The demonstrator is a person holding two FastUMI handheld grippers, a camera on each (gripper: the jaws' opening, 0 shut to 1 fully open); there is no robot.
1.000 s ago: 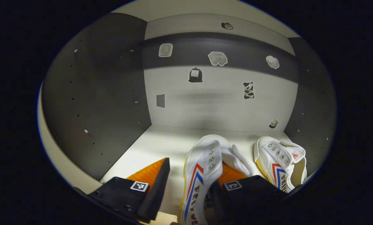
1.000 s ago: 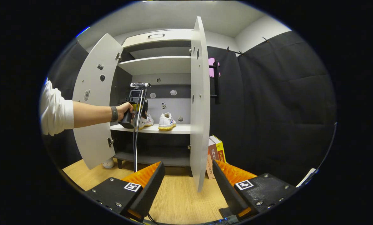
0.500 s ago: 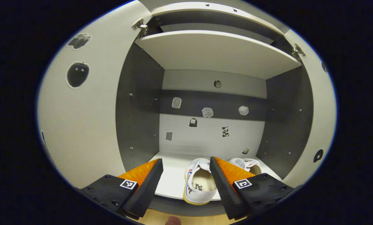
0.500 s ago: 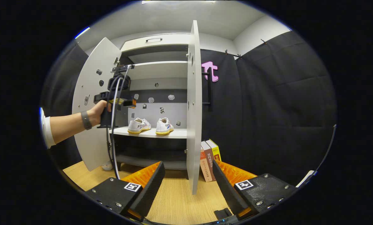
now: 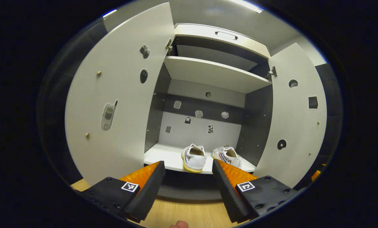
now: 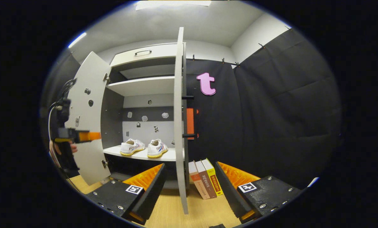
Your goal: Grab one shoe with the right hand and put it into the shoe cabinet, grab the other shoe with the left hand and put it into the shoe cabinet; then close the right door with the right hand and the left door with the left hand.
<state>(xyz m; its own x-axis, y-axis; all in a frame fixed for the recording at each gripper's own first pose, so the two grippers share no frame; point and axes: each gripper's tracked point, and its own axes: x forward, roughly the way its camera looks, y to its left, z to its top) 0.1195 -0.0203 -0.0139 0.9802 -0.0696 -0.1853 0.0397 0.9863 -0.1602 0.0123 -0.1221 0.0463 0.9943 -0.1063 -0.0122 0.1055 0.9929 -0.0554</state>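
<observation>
Left gripper view: my left gripper is spread wide and holds nothing; beyond its fingertips, two white canvas shoes sit side by side on the pale shelf of the grey shoe cabinet, flanked by its open left door and right door. Right gripper view: my right gripper is likewise wide and empty, the right door's edge standing upright between my fingers, farther off.

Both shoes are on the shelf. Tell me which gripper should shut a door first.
Right. The right gripper is open and empty, with the right door edge-on directly ahead between its fingers. The left gripper hangs by the left door.
</observation>
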